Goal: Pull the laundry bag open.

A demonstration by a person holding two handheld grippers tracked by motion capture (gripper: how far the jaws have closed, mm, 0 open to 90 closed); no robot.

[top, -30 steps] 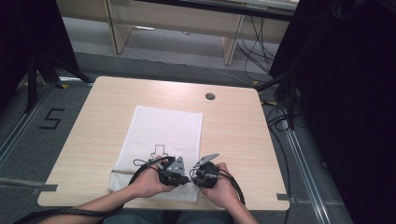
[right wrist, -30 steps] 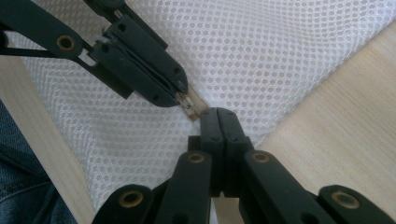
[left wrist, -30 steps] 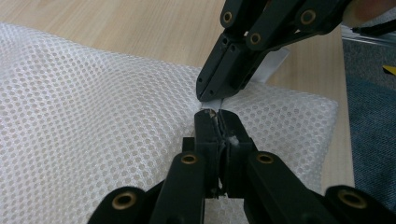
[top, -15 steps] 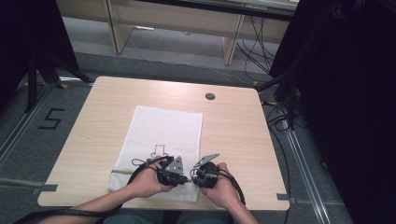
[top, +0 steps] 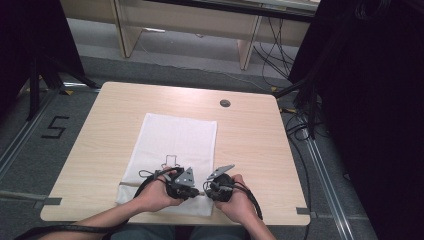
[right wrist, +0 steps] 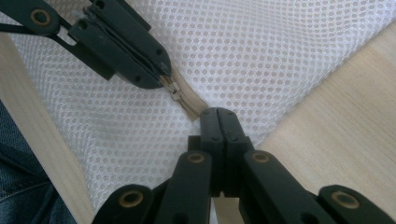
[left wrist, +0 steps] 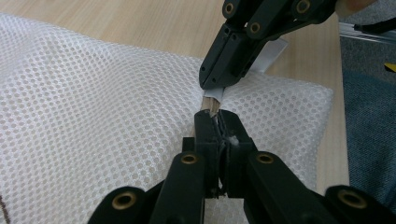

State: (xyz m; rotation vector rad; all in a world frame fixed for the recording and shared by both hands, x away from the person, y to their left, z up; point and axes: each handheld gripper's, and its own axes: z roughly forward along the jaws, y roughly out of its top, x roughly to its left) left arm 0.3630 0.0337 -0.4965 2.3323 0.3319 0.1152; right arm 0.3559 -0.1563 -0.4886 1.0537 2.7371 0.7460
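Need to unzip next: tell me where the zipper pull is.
In the right gripper view, the zipper pull sits at the left gripper tip, on the mesh bag, near the table front edge.

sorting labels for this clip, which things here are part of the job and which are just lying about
In the job:
- white mesh bag
- its zipper, pinched from both ends
- left gripper, shut on the zipper
- right gripper, shut on the zipper

Lying about:
- table
- round cable port
- floor marker "5"

Lab or recording workspace: pale wood surface with cable grommet, grey carpet floor, taped numeral "5" left of it, loose cables beyond.
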